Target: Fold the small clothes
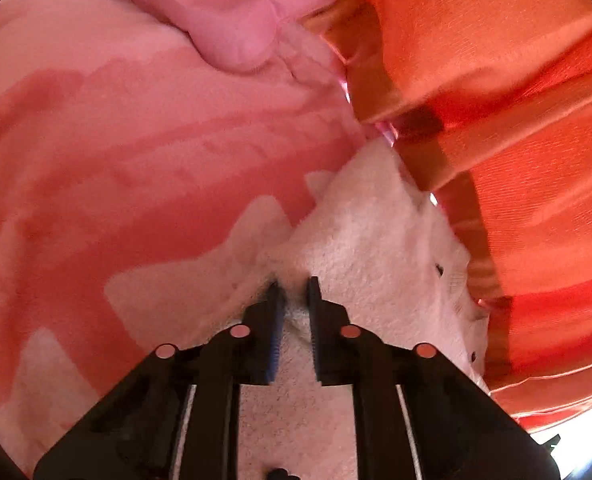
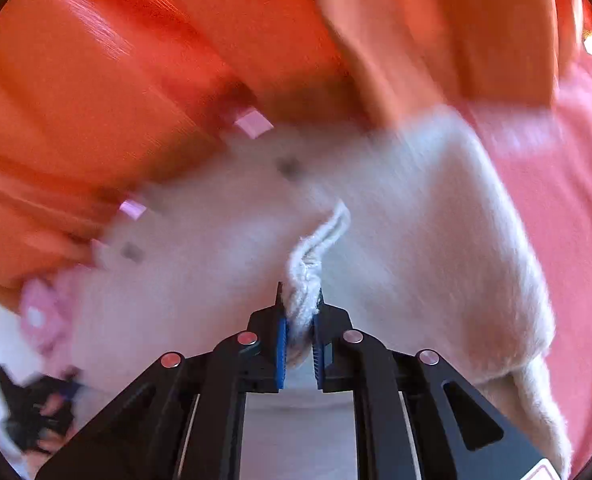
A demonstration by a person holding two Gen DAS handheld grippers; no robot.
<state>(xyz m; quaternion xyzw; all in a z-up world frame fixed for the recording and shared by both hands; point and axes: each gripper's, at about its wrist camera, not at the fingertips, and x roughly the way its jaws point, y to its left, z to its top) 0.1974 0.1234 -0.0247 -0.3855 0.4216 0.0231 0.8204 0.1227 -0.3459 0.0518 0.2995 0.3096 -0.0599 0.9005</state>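
Bedding: pink cloth (image 1: pixel 144 152) with lighter and darker pink patches fills most of the left wrist view. It shows again at the right edge of the right wrist view (image 2: pixel 568 200).
Orange cloth: a big bright orange fabric (image 1: pixel 516 100) with darker stripes lies along the right side of the left wrist view. It fills the top of the right wrist view (image 2: pixel 136 60) too. It touches the far edge of the white garment.
White garment: a small fluffy white piece of clothing (image 1: pixel 376 232) lies on the pink cloth, just beside the orange fabric. It has small dark dots near one edge. In the right wrist view (image 2: pixel 416 220) it looks blurry and takes up the middle.
Pink toy: a soft pink thing (image 1: pixel 232 12) with a white round button sits at the top of the left wrist view, well apart from the garment.
Left gripper: the left gripper (image 1: pixel 294 292) has its black fingers pressed almost together on the fluffy white garment, pinching a bit of it between the blue pads.
Right gripper: the right gripper (image 2: pixel 300 300) is pinching a thick bunched edge of the white garment. The fold sticks up between its blue pads.
Other gripper seen: a dark blurry shape in the bottom left of the right wrist view may be the left gripper, but I cannot tell.
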